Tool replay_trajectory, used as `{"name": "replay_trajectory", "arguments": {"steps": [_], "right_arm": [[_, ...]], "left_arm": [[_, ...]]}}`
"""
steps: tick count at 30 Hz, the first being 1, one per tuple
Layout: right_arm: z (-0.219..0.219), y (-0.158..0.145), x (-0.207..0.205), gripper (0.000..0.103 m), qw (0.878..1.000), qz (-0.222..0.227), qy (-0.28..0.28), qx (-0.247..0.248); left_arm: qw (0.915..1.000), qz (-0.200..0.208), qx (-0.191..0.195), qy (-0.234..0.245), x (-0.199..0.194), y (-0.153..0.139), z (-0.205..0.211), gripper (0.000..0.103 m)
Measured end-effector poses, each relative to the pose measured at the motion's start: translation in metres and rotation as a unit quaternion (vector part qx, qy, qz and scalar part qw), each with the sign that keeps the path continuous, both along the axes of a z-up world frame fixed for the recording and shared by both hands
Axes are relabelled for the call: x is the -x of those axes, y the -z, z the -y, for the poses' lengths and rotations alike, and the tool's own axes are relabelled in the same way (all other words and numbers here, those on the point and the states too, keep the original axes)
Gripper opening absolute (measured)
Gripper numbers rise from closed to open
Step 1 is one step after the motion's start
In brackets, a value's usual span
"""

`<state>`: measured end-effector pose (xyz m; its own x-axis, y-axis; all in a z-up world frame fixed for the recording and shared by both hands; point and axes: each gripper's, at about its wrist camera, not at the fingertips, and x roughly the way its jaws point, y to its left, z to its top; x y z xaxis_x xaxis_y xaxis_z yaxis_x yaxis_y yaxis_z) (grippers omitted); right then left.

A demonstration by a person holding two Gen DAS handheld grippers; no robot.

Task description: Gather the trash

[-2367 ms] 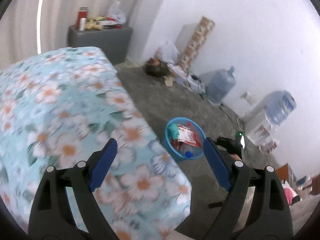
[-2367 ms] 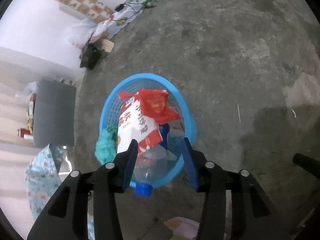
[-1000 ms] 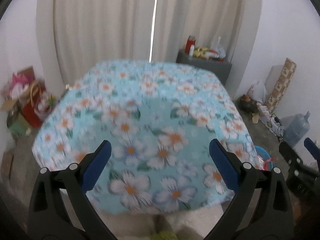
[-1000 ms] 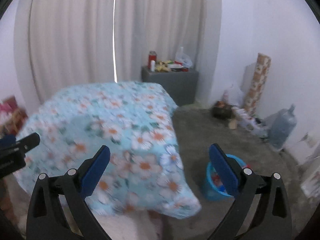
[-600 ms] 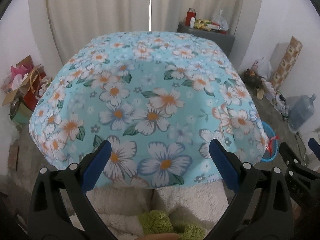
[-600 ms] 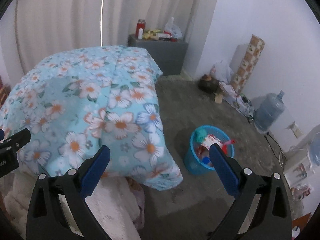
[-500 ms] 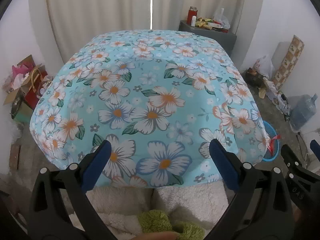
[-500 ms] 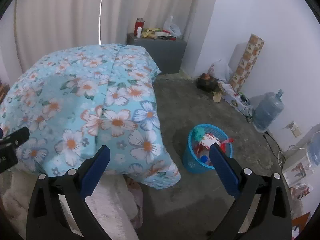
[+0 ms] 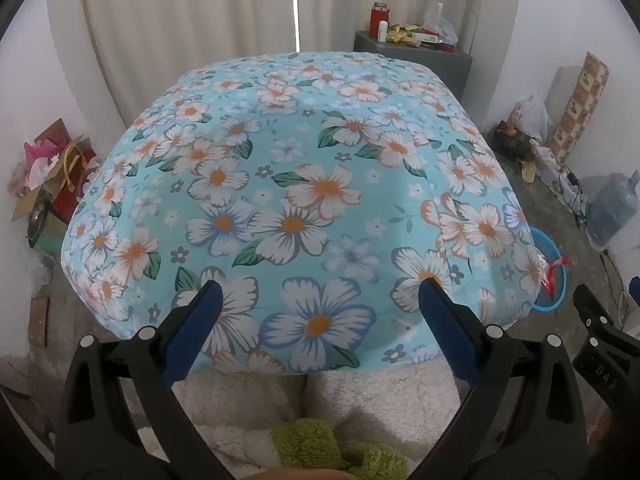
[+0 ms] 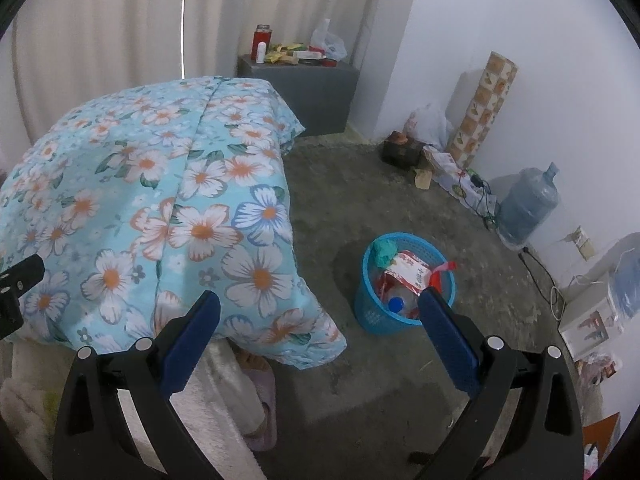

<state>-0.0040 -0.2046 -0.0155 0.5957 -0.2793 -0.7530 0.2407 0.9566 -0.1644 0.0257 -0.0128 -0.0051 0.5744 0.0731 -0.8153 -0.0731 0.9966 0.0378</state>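
Observation:
A blue plastic basket (image 10: 374, 320) stands on the concrete floor right of the table, holding a red-and-white snack bag (image 10: 408, 270), a clear bottle with a blue cap (image 10: 396, 304) and a teal cloth (image 10: 383, 249). Its rim peeks past the tablecloth as the basket (image 9: 554, 280) in the left wrist view. My left gripper (image 9: 318, 308) is open and empty over the near edge of the floral tablecloth (image 9: 296, 184). My right gripper (image 10: 320, 320) is open and empty, held high above the floor left of the basket. No trash shows on the cloth.
The floral table (image 10: 140, 208) fills the left. A grey cabinet (image 10: 312, 88) with bottles and packets stands at the back. Water jugs (image 10: 528, 204), a patterned roll (image 10: 480, 108) and bags line the right wall. The person's fleece trousers (image 9: 248, 404) and a slipper (image 10: 262, 408) are below.
Both grippers rose from the basket and swung toward the table. In the last half second the views barely shifted; both stay open.

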Motion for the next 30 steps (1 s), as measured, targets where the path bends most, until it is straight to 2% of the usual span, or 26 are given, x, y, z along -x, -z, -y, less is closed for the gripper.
{"name": "replay_trajectory", "arguments": {"steps": [30], "right_arm": [[0.014,-0.008,0.002,0.096,1.000,0.004,0.019,0.002]], "left_arm": [[0.9999,-0.002,-0.004,0.014,0.002,-0.001,0.012,0.094]]}}
